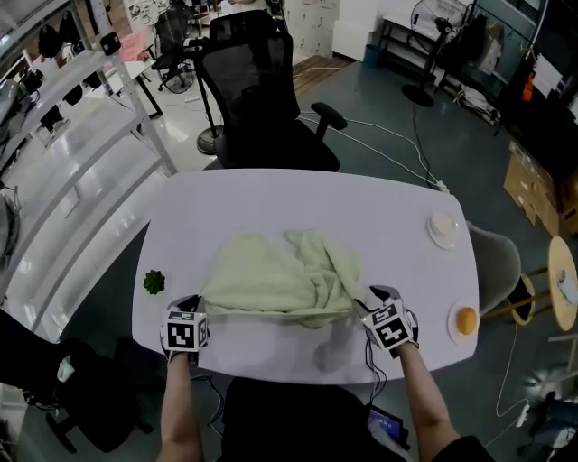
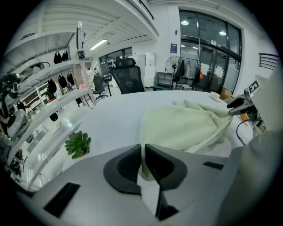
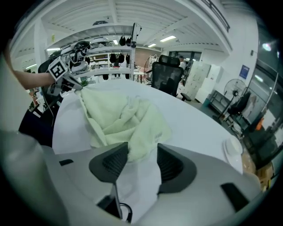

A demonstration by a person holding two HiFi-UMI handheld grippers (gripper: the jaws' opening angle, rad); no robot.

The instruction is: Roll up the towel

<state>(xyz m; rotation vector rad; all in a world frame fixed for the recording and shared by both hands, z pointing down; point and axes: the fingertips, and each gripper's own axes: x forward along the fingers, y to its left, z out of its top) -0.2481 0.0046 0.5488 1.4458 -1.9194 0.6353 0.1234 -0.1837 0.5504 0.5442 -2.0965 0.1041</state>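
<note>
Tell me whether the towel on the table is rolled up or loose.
Not rolled. The towel lies loosely crumpled on the table, with folds heaped toward its right side and no tight roll anywhere.

Looks like an office-slash-lab space to me. White table (image 1: 271,194) in the middle with a black office chair (image 1: 262,99) on the far side, and more chairs (image 1: 172,36) further back. White racks (image 1: 81,153) on the left hold black gear (image 1: 50,41). On the right there's a fan (image 1: 432,23) and cardboard boxes (image 1: 533,185), with cables (image 1: 384,133) trailing over the grey floor (image 1: 461,144). Glass doors (image 2: 208,53) and strip lights (image 2: 98,44) too.
</note>
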